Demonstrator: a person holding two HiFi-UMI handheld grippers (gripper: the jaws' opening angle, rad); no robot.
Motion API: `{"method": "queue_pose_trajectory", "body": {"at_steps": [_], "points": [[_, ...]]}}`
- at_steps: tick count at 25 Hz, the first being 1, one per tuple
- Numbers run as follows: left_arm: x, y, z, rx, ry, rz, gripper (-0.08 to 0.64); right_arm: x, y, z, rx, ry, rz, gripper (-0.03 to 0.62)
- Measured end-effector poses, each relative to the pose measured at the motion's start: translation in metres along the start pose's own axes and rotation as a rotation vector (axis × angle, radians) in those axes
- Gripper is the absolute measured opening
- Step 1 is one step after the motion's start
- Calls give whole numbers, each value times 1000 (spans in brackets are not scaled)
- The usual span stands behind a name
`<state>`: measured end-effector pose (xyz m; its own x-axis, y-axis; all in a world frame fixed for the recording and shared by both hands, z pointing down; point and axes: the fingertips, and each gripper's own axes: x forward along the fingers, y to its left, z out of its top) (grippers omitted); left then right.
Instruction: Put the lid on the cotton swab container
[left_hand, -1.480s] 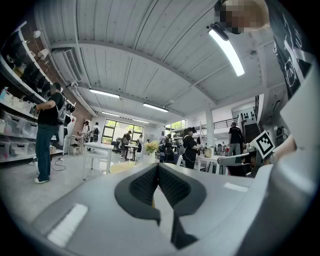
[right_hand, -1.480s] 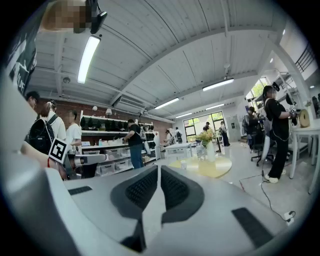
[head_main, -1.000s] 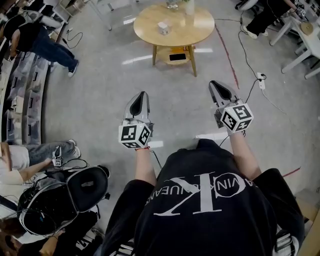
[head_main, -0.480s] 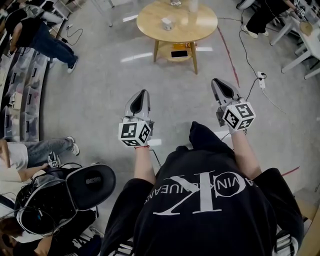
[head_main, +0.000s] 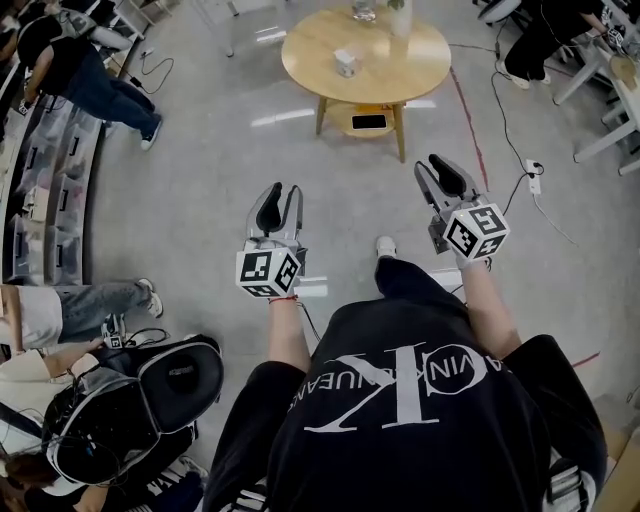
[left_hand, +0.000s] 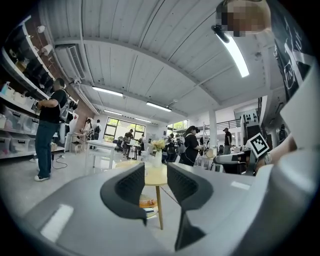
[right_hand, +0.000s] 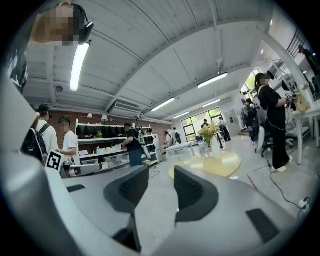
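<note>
- Currently the left gripper (head_main: 282, 193) is held over the grey floor (head_main: 200, 200). Its jaws are opening, with a clear gap and nothing between the pads.
- The right gripper (head_main: 437, 164) is held level with it and well apart to its right. Its jaws are likewise opening, and nothing stands between them.
- A round wooden table (head_main: 420, 60) stands well ahead of both grippers.
- A small white container (head_main: 346, 62) rests on the tabletop. It is far ahead of the grippers, between their two lines and somewhat nearer the left gripper's line. Neither gripper touches it.
- The container is too small in every view to tell whether a lid is on it.
- A vase of flowers (head_main: 401, 14) stands at the far side of the tabletop, beyond the container.
- A dark flat object (head_main: 368, 122) lies on the table's lower shelf, below the tabletop.
- In the left gripper view, the table appears straight ahead through the gap between the jaws.
- In the right gripper view, the table appears to the right of the jaws.
</note>
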<state>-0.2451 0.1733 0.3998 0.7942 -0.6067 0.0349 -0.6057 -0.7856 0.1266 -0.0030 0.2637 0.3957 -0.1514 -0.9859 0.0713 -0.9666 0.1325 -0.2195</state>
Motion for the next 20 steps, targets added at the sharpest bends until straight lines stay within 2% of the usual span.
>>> {"method": "queue_pose_trajectory", "body": {"at_steps": [1,10,20], "points": [[9,4,1,-3,1,5,129,9,-7,2,11,4,6,130],[78,30,-3,-37,37,35,140,75,-56,11,70,29,42,150],[155,40,-4,-32,59,47,152,132,-113,13,109,58,96,163]]}}
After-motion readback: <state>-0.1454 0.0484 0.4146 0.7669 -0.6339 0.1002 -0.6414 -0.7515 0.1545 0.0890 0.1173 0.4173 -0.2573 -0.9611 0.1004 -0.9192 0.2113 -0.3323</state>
